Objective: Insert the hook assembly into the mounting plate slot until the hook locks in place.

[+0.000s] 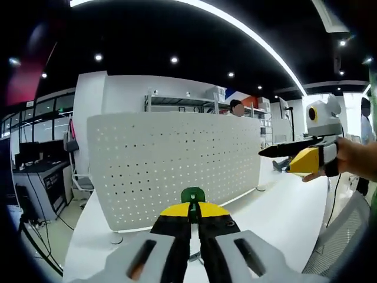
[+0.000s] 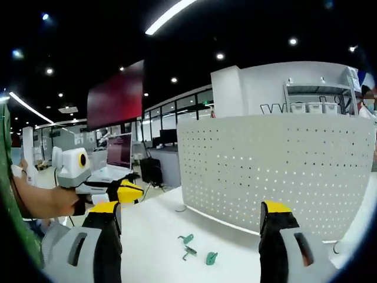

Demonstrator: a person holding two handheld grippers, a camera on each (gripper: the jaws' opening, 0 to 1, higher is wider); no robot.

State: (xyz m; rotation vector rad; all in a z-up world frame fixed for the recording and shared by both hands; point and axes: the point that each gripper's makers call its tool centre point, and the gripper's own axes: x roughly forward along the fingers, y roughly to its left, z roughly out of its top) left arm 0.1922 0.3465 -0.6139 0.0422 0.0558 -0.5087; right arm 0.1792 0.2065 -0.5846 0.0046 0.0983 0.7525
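Left hand-held gripper point(image 1: 193, 219): clenched on a green hook point(image 1: 192, 195), held up before the pegboard point(image 1: 177, 165).
Right hand-held gripper point(image 2: 191, 227): released, jaws wide apart, holding nothing.
Counter point(image 2: 153, 227): white; three green hooks point(image 2: 194, 249) lie near the pegboard's foot.

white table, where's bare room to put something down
The white table is bare between the green hooks and the left hand-held gripper, and along the pegboard foot. It is crowded around the hooks themselves.

White table point(image 2: 159, 227) with three green hooks point(image 2: 194, 247), perforated panel point(image 2: 277, 171).
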